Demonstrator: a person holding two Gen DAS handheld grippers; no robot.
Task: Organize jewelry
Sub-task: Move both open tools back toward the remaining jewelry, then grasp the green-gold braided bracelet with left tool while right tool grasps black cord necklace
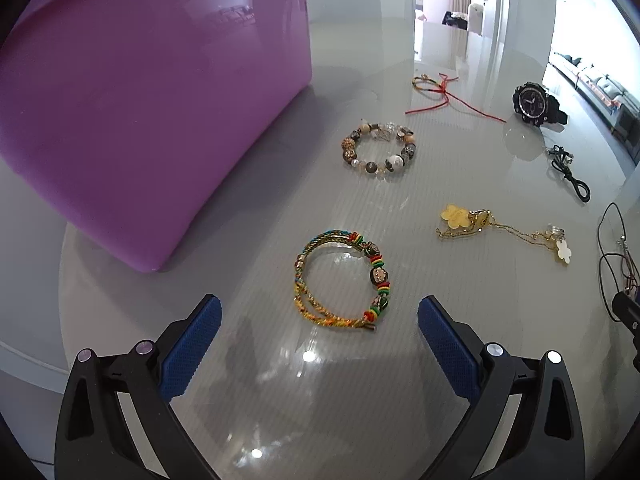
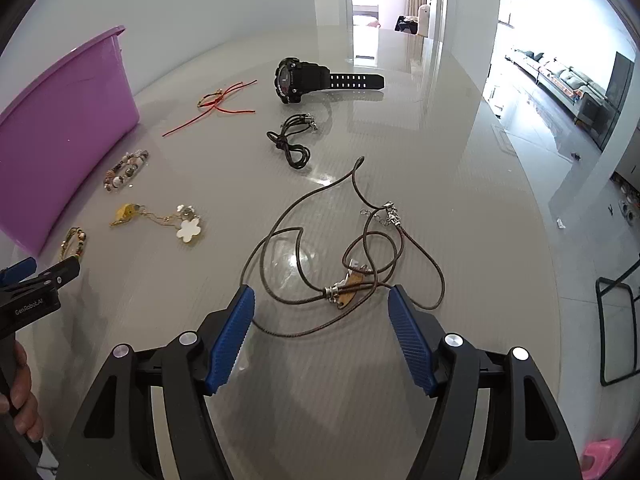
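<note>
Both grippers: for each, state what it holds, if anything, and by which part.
Nothing is held. The left gripper is open over the braided bracelet; the right gripper is open over the brown cord necklace.

glossy grey table (image 2: 400, 140), grey sofa (image 2: 576, 84) beyond, pink stool (image 2: 600, 454) below

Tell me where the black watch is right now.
The black watch lies at the table's far side in the right wrist view, beyond the black cord, right of the red string bracelet.

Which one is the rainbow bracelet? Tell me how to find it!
Start at the big purple tub on the grey table. Just off its near corner lies the rainbow bracelet. Unlike the beaded bracelet farther back, it is braided cord in yellow, green, red and blue.
</note>
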